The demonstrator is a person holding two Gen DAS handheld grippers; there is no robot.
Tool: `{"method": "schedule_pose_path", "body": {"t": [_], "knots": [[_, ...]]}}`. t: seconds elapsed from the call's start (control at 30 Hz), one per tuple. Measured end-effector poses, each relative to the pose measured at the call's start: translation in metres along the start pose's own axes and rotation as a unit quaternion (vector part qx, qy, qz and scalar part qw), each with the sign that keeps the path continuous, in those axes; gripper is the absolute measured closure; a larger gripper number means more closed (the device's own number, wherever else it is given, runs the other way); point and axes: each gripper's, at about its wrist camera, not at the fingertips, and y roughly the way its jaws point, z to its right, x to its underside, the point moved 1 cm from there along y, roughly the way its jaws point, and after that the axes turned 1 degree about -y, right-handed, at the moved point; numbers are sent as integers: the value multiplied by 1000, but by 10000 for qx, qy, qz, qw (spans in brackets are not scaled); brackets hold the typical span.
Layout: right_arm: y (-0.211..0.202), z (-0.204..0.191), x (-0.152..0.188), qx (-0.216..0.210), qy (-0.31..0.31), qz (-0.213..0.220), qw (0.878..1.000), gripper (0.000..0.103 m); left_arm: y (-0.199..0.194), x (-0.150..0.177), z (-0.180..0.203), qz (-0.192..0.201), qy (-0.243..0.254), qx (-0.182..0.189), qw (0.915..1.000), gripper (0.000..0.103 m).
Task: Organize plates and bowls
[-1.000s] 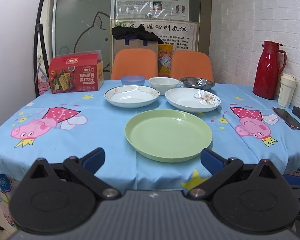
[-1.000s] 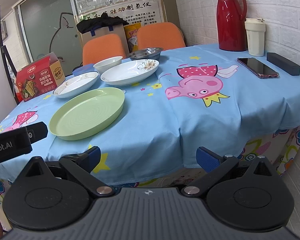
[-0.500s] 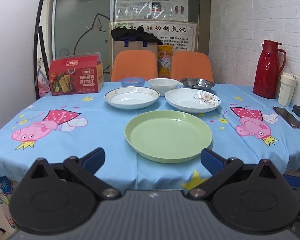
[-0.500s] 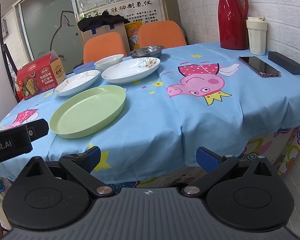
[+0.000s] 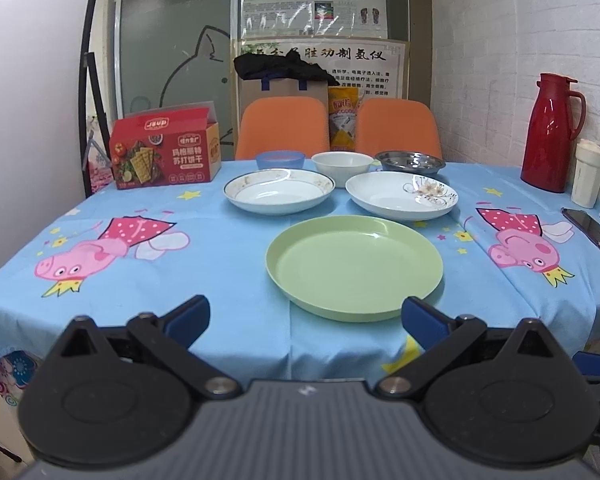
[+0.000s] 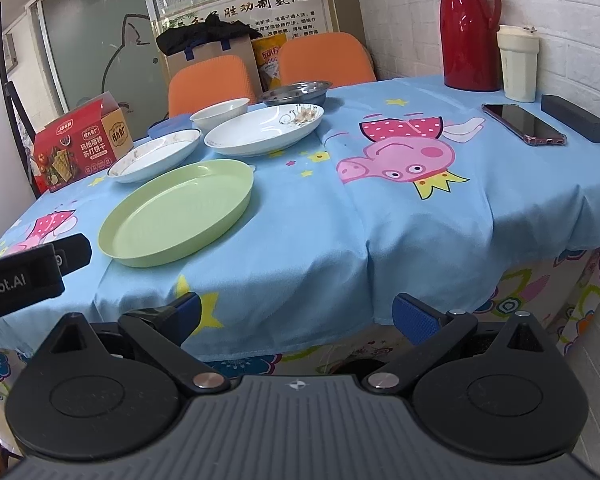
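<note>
A green plate [image 5: 354, 267] [image 6: 178, 212] lies nearest on the blue tablecloth. Behind it sit a gold-rimmed white plate [image 5: 279, 193] [image 6: 156, 155] and a flower-patterned white plate [image 5: 402, 196] [image 6: 265, 130]. Further back stand a blue bowl [image 5: 280, 159], a white bowl [image 5: 343, 163] [image 6: 220, 114] and a steel dish [image 5: 410, 160] [image 6: 295, 93]. My left gripper [image 5: 305, 318] hangs open at the table's near edge, just short of the green plate. Off the table's front right corner, my right gripper [image 6: 296, 314] is open and holds nothing.
A red cracker box [image 5: 165, 150] stands back left. At the right are a red thermos [image 5: 552, 133], a cream cup [image 5: 589, 173], a phone [image 6: 524, 124] and a dark case [image 6: 574, 123]. Two orange chairs [image 5: 284, 128] face the far side. The left gripper's body [image 6: 28, 276] shows at left.
Both views have shifted slightly; the table and dishes sit a little lower and nearer in frame. No dish has moved, and both grippers stay open.
</note>
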Motion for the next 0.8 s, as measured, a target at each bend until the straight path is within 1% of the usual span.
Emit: {"method": "schedule_pose_path", "body": {"t": [0.6,0.8], "knots": [[3,0,0,13,-43,-41,10000,0,4,2,0,-79,-4,16,10000,2],[4,2,-1,17,-58,-51,10000,0,11,-3,0,-80,12,29,10000,2]]}}
